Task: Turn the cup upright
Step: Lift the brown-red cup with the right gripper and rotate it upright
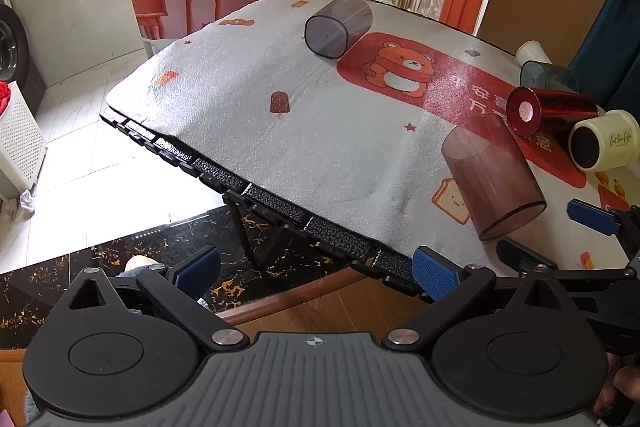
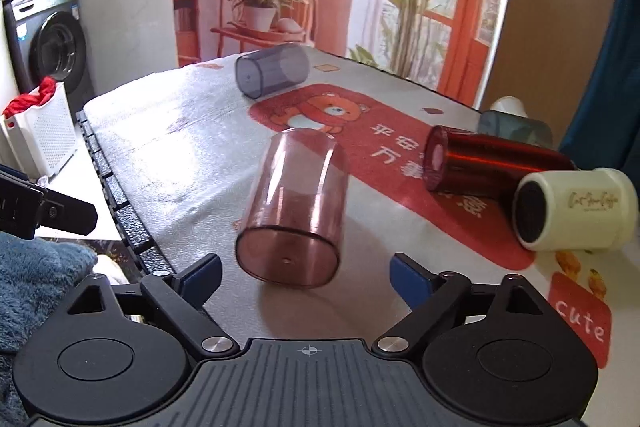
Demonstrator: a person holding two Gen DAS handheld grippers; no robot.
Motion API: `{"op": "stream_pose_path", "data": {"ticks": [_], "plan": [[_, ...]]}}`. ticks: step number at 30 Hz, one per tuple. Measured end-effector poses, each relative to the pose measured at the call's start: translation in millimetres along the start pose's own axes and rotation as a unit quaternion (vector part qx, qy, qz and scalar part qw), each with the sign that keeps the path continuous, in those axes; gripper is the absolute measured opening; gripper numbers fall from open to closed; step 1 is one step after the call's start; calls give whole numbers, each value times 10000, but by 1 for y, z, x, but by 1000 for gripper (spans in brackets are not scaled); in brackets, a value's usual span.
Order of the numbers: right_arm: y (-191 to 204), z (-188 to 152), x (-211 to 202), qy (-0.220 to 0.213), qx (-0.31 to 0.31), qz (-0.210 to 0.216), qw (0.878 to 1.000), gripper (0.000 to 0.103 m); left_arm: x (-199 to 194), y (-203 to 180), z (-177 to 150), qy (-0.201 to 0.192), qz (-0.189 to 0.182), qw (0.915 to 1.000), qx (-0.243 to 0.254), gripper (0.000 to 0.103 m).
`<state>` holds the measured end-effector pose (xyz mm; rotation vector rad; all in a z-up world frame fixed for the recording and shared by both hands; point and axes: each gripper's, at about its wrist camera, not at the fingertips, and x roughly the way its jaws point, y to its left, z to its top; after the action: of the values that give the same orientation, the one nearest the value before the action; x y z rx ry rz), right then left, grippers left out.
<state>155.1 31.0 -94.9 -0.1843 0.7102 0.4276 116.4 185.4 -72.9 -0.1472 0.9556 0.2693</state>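
Note:
A clear pink-brown plastic cup [image 2: 294, 205] lies on its side on the table, closed base toward the right wrist camera; it also shows in the left wrist view [image 1: 490, 175]. My right gripper [image 2: 306, 277] is open, its blue fingertips just short of the cup's base, one on each side. My left gripper [image 1: 318, 273] is open and empty, off the table's near-left edge. The right gripper's blue fingertips [image 1: 592, 217] show at the right of the left wrist view.
More cups lie on their sides: a smoky grey one [image 2: 272, 69] at the far end, a shiny red one [image 2: 484, 163], a cream one [image 2: 576, 211], a teal one [image 2: 516, 129]. The table's black edge [image 2: 120, 199] runs at left; a white basket [image 2: 44, 135] stands on the floor.

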Motion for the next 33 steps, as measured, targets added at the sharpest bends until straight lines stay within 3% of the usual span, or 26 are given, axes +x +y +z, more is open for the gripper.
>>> {"op": "stream_pose_path", "data": {"ticks": [1,3,8,14,21,26,33], "plan": [[-6,-1,-4,-32,82,-29,10000,92,0,-1,1,1,-6,10000,14,102],[-17,-1,-10,-50,292,-104,9995,103,-1,-4,5,7,-4,10000,26,102],[-41,-9,-19,20,661,-247,9975,103,2,-14,22,121,-252,9995,-176,102],[-62,-17,-23,-24,1053,-346,9938,103,8,-59,52,-60,-203,9996,175,102],[-79,-26,-23,-24,1308,-539,9899,103,48,-101,83,455,-455,9979,-107,102],[-91,-31,-23,2,1561,-530,9863,103,67,-115,90,550,-405,9973,-263,102],[-95,-33,-19,50,1626,-487,9855,103,81,-126,89,708,-328,9969,-90,99]]}}
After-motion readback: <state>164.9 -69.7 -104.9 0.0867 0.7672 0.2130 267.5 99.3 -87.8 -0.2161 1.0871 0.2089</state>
